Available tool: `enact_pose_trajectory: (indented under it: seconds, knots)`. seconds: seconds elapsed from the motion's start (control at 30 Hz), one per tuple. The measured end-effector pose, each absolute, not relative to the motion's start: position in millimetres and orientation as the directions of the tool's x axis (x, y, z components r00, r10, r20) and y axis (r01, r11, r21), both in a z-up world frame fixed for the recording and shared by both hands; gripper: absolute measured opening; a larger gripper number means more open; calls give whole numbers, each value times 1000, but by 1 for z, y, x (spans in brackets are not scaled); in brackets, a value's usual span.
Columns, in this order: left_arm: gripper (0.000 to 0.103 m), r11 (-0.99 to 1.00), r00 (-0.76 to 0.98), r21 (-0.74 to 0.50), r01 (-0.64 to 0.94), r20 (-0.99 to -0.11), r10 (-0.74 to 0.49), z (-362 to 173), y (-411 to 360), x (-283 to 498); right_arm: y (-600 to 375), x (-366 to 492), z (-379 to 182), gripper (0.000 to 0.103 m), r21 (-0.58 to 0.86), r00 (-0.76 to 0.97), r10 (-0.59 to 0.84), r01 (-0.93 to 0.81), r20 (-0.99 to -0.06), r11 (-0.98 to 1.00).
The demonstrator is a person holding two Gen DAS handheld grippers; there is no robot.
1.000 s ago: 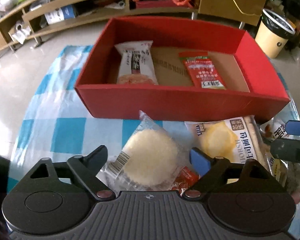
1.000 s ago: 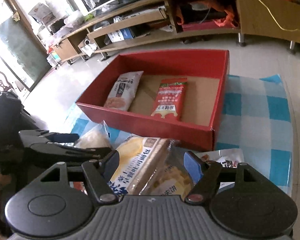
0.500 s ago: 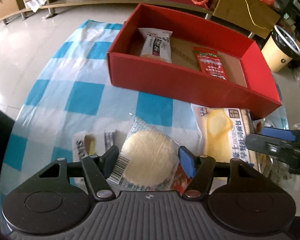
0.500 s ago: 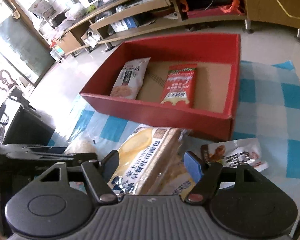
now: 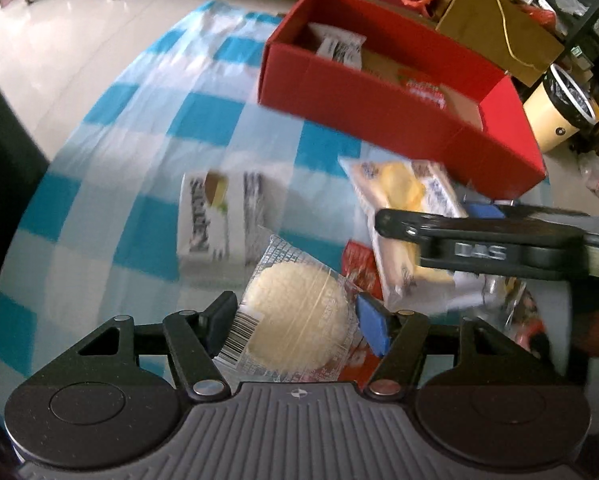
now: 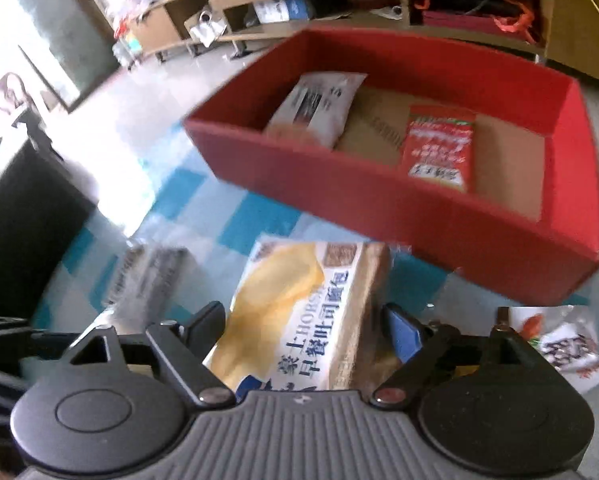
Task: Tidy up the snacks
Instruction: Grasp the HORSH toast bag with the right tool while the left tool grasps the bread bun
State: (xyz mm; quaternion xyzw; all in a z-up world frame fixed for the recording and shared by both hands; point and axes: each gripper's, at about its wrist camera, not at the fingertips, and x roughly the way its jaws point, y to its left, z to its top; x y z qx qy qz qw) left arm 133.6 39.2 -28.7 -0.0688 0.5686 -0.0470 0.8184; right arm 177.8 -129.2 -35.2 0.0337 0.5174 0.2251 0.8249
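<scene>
Blurred white packet (image 5: 215, 216) lettering unreadable, red box (image 6: 419, 216) edges smeared, small packet (image 6: 567, 350) print illegible

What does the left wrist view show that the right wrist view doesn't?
Only the left wrist view: a round cake in clear wrap gripped in the left tongs, and a yellow bin. Only the right: a white snack packet at the right edge. Both: the red box holding two packets, and the yellow bread bag between the opening right tongs.
</scene>
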Motion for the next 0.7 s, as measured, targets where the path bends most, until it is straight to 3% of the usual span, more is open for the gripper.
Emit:
enact_pose_trajectory:
  seconds: [0.13, 0.2, 0.4, 0.47, 0.53, 0.7]
  knots:
    - [72, 986, 335, -169, -8, -929, -156, -33, 47, 122, -112, 164, -34, 79, 198, 380, 384, -444, -842, 874]
    - [72, 985, 330, -173, -16, -931, -158, -35, 51, 119, -113, 155, -31, 74, 202, 360, 394, -468, -846, 860]
    - [75, 984, 319, -180, -9, -933, -168, -43, 52, 108, -125, 128, -29, 75, 231, 351, 411, -453, -841, 861]
    - [77, 985, 335, -170, 0, -928, -160, -43, 52, 106, -122, 122, -31, 80, 218, 366, 400, -447, -841, 868]
    - [88, 991, 352, -133, 2, -927, -126, -43, 51, 103, -117, 121, -35, 89, 224, 347, 399, -448, -849, 866]
    - [93, 990, 347, -140, -19, -930, -124, -48, 59, 102, -110, 122, -41, 103, 185, 354, 374, -465, -857, 866]
